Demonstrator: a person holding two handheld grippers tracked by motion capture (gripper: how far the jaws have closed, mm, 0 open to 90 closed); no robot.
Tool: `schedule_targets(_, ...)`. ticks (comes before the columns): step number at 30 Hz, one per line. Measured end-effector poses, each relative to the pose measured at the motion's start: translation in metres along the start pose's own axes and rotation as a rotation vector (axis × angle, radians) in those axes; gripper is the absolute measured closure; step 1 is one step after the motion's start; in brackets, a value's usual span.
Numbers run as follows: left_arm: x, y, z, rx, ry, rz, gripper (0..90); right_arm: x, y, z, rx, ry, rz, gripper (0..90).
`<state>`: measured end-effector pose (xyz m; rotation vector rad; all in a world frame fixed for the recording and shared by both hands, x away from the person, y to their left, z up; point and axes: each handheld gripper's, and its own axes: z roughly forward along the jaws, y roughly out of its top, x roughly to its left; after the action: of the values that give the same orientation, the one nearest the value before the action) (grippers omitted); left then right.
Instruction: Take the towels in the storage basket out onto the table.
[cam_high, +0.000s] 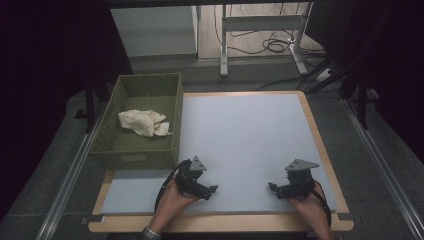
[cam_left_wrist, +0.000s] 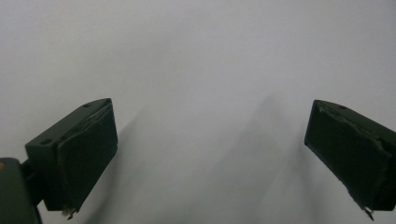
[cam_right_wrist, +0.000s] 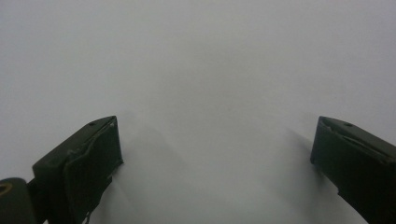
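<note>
A: Starting at the left of the high view, what do you have?

B: I see the green woven basket (cam_high: 142, 150) sitting on the left edge of the table (cam_high: 250, 135), partly over the side. Inside it lies a crumpled cream cloth (cam_high: 144, 122), roughly in the middle of the basket floor

A: And where is that cloth against my left gripper?

B: My left gripper (cam_high: 214, 190) rests low on the pale mat, near the front edge, just past the basket's front right corner. The cloth is well apart from it, farther back and to the left, with the basket's front wall between them

A: How do its jaws stand?

B: In the left gripper view (cam_left_wrist: 208, 154) I see them spread wide, one at each side of the frame, with nothing between them but bare grey mat

A: Moving right?

B: The middle of the mat is plain. Then comes my right gripper (cam_high: 272, 187), also near the front edge, its tips turned inward toward the left one. It sits farther still from the cloth, across the table from the basket

A: Its jaws?

B: In the right gripper view (cam_right_wrist: 215, 158) they are just as wide apart, holding nothing, with blank mat between them
</note>
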<state>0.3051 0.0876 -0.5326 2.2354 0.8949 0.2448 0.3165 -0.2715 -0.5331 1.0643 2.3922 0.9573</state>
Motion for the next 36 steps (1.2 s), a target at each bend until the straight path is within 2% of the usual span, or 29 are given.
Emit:
schedule_targets(7, -0.004, 0.015, -0.001, 0.001, -0.017, 0.023, 2.2, 0.0, 0.0, 0.0, -0.001, 0.0, 0.0, 1.9)
schedule_targets(15, -0.005, 0.028, 0.003, 0.025, -0.04, 0.037, 2.2, 0.0, 0.0, 0.0, -0.001, -0.001, -0.001, 1.8)
schedule_targets(23, -0.004, 0.05, 0.004, 0.062, -0.085, 0.067, 2.3, 0.0, 0.0, 0.0, 0.0, 0.0, 0.002, 1.9)
schedule_targets(35, 0.006, 0.08, 0.001, 0.088, -0.089, 0.09, 2.5, 0.0, 0.0, 0.0, -0.001, -0.001, -0.005, 1.9)
schedule_targets(36, 0.008, 0.085, -0.001, 0.096, -0.08, 0.105, 2.5, 0.0, 0.0, 0.0, -0.002, 0.0, -0.002, 1.9)
